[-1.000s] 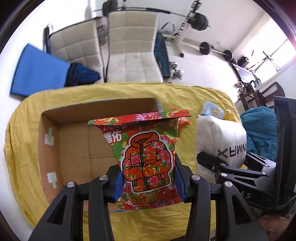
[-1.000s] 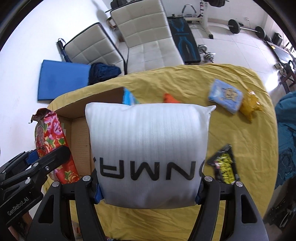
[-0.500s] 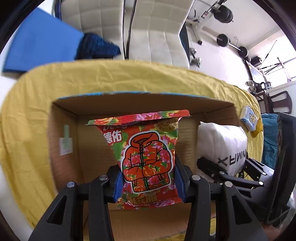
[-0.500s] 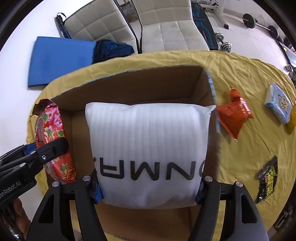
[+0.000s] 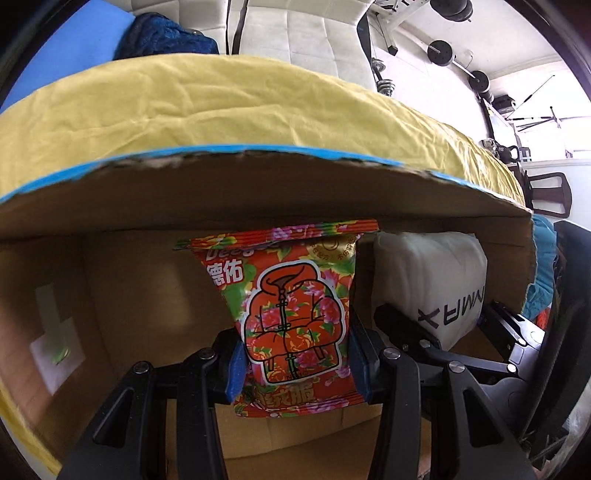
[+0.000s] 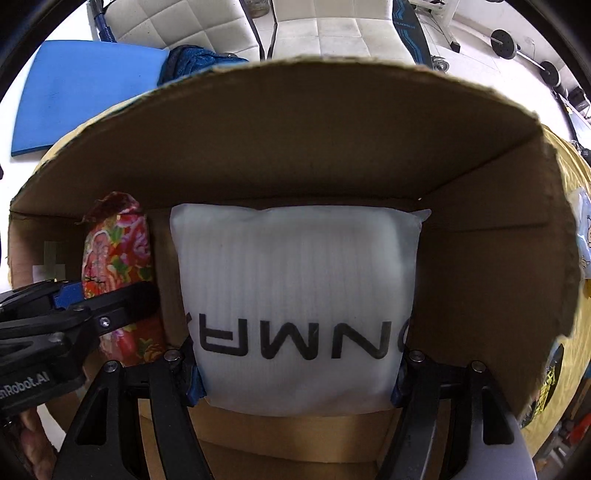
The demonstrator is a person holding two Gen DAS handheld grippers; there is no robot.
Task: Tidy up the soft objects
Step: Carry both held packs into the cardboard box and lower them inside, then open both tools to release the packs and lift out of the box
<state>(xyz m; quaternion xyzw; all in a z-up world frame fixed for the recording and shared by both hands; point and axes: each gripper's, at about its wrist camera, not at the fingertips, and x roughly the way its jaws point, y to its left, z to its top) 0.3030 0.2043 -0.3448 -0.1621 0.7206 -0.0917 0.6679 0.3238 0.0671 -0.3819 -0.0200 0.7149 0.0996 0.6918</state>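
Note:
My left gripper point(image 5: 295, 365) is shut on a red flowered snack bag point(image 5: 291, 314) and holds it upright inside the open cardboard box point(image 5: 258, 184). My right gripper point(image 6: 295, 376) is shut on a white foam pillow pack point(image 6: 295, 280) with black letters, also inside the box point(image 6: 332, 122), to the right of the snack bag point(image 6: 118, 258). The white pack shows at the right of the left wrist view point(image 5: 432, 277), with the right gripper's fingers point(image 5: 406, 332) under it. The left gripper's fingers point(image 6: 92, 314) show at the left of the right wrist view.
The box stands on a table with a yellow cloth point(image 5: 221, 103). Small packets point(image 6: 550, 380) lie on the cloth right of the box. Beyond the table are white chairs point(image 5: 295, 33), a blue mat point(image 6: 85, 85) and gym weights point(image 5: 443, 51).
Both grippers have moved forward and down into the box with their loads. The box walls now surround both views; one second ago both were held above the table beside it.

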